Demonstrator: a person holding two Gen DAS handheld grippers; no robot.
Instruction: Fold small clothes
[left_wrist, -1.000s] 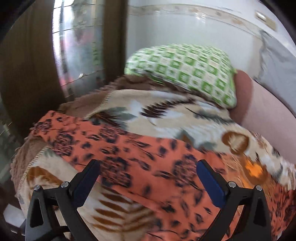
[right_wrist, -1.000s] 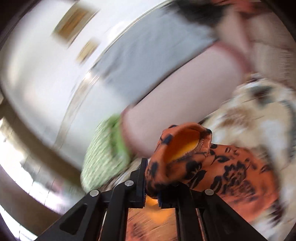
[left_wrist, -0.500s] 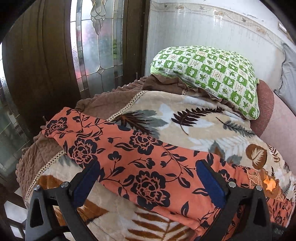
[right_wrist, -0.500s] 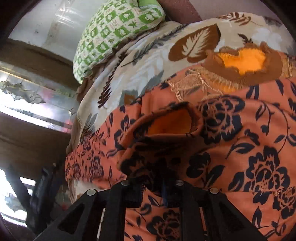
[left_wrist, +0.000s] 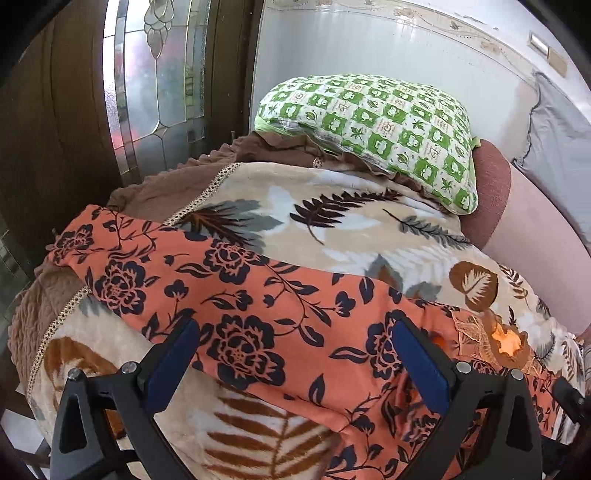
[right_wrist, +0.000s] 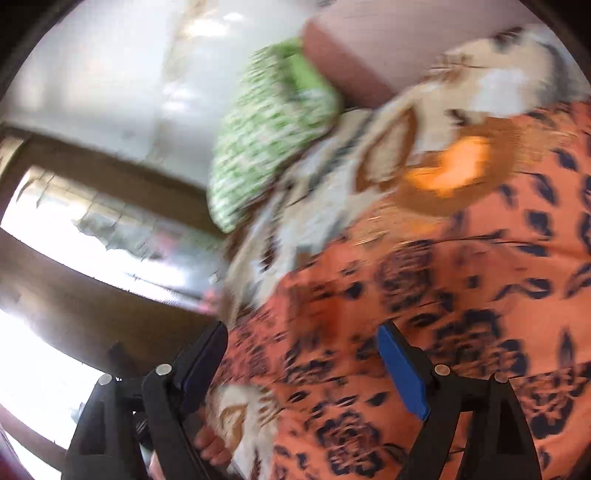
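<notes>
Left wrist view shows the left gripper (left_wrist: 295, 360) low in the frame with its jaws spread wide and nothing between them, its blue pads (left_wrist: 173, 363) poised over the orange floral garment (left_wrist: 258, 295). That garment lies spread in a band from the middle left down to the lower right of the frame, resting on a cream leaf-print blanket (left_wrist: 332, 229) that covers the bed. A brown quilted cover (left_wrist: 48, 302) with a pale lace trim shows along the blanket's left edge. At upper centre a green checked pillow (left_wrist: 369, 125) sits at the far end of the blanket, just beside a pinkish bolster (left_wrist: 524, 229) at the right. A wooden door with patterned glass (left_wrist: 147, 81) fills the upper left. Right wrist view is smeared by motion blur; the right gripper (right_wrist: 303, 354) is released too, jaws apart at the bottom of the frame, with the orange garment (right_wrist: 461, 295) filling the lower right beneath and beyond it. The pillow (right_wrist: 269, 122) and blanket (right_wrist: 332, 192) appear at upper centre, details unclear.
</notes>
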